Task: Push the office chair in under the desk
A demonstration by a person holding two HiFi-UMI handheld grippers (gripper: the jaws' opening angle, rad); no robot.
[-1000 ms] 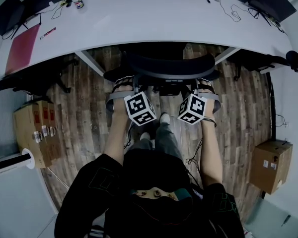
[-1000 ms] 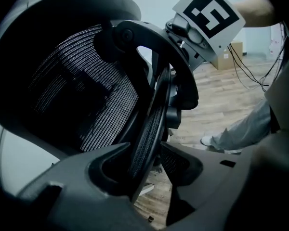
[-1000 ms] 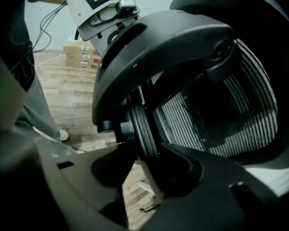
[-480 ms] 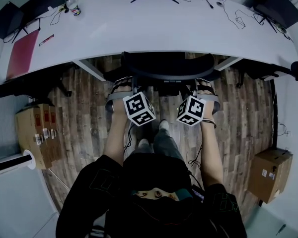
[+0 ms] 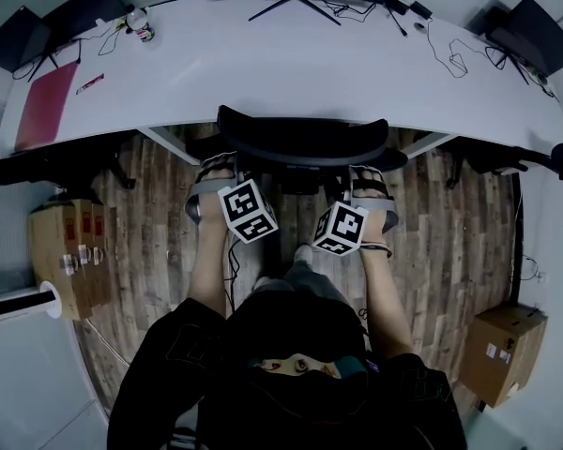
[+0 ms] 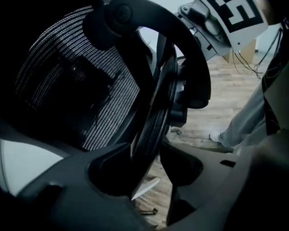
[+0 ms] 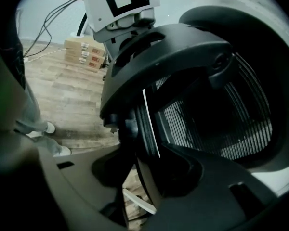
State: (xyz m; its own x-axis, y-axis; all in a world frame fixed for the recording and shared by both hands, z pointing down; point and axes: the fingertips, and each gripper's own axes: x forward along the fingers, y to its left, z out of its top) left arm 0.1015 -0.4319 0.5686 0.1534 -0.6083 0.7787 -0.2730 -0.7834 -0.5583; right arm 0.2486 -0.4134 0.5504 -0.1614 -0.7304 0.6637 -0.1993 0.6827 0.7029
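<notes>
Head view: the office chair (image 5: 300,141) has rolled forward and now meets the desk (image 5: 291,64) edge, nearly tucked in. The left gripper (image 5: 216,171) and right gripper (image 5: 368,178) each clamp its back rim.

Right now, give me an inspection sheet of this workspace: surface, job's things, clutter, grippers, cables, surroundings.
Surface: white desk, curved front edge.
Job's things: office chair, backrest at the desk's edge.
Clutter: bottle, flat red sheet.
Grippers: left gripper and right gripper each clamp the backrest rim.
Cables: loose cables on the desk.
Surroundings: wooden floor, cardboard boxes on both sides.
</notes>
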